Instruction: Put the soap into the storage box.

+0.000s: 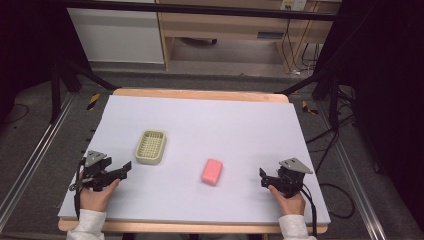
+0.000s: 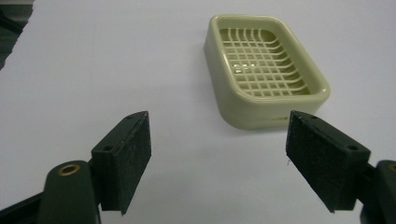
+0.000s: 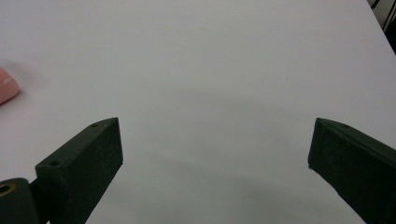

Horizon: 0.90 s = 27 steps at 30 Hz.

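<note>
A cream soap dish (image 1: 150,146) with a slotted grid floor lies left of centre on the white table (image 1: 210,125). It holds nothing. A pink soap bar (image 1: 212,171) lies flat near the middle, right of the dish. My left gripper (image 1: 126,168) rests near the front left, open, its jaws pointing at the soap dish (image 2: 264,67) a short way ahead. My right gripper (image 1: 262,175) is open at the front right, about a hand's width right of the bar. In the right gripper view the soap bar (image 3: 7,86) peeks in at the left edge.
A wooden strip (image 1: 200,94) borders the table's far edge. Black frame legs and cables (image 1: 320,125) stand off the right side. Wooden furniture (image 1: 225,30) sits behind on the floor.
</note>
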### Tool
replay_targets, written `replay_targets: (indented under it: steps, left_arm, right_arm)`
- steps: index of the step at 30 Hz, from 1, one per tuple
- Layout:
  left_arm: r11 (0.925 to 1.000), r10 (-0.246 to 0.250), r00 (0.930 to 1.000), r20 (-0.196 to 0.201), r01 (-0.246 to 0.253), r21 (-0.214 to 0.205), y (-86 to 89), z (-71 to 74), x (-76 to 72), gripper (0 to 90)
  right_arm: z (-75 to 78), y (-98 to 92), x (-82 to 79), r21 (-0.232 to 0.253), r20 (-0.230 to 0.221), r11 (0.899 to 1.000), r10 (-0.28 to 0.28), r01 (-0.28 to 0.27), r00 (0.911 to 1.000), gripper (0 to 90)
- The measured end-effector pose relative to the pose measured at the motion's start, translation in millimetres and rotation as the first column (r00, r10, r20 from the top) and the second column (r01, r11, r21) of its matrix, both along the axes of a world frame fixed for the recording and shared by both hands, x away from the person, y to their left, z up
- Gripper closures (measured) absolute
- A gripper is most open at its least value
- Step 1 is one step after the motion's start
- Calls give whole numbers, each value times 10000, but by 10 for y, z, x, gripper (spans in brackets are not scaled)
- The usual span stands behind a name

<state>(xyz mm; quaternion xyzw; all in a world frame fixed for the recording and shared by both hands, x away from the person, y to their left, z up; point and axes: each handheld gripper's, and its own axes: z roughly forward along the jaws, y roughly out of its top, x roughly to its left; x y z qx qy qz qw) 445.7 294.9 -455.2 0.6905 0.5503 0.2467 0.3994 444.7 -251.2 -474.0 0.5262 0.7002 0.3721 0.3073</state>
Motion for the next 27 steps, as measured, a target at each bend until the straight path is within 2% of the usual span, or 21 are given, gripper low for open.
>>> replay_targets:
  steps: [4,17,27]
  left_arm:
    - [9998,-173,9998,97,173,-69,-64,46,-15,219]
    - [9969,-733,9968,329,742,-272,-247,169,-38,262]
    - [9962,-837,9958,361,845,-190,-312,233,-22,275]
  right_arm:
    - [3,-19,-2,110,39,9999,-91,90,10000,35]
    - [11,-56,-9,16,186,9997,-258,257,9995,39]
    - [6,-55,-12,-7,192,9998,-218,218,9996,39]
